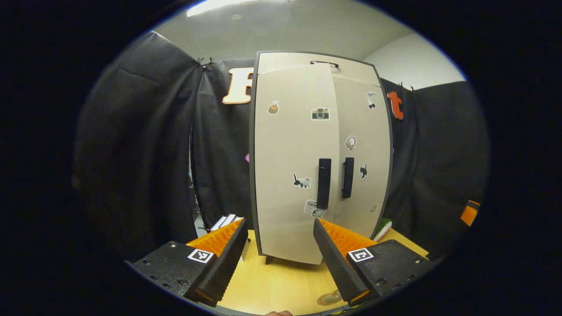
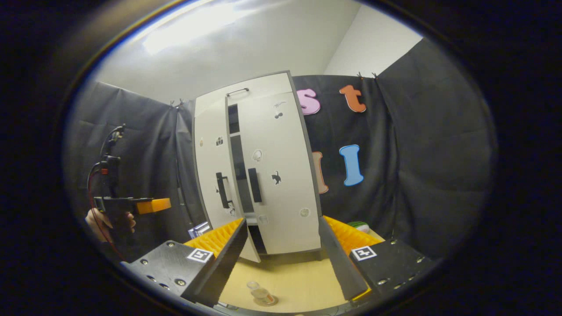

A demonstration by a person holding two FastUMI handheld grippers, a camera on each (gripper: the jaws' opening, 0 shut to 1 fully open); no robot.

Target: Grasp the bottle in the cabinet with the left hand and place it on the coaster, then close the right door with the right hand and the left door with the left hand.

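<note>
With the bottle [image 2: 262, 293] already standing on the coaster [image 2: 264, 301] in front of the cabinet [image 2: 263, 175], I judge only the left door [image 2: 210, 175] is left: it stands ajar. Both my left claw [image 1: 276, 259] and right claw [image 2: 281, 259] gape wide, empty.

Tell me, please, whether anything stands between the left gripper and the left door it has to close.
Nothing visible does. The open left gripper faces the ajar left door across the table; the bottle stands on the coaster, low beside that path.
</note>
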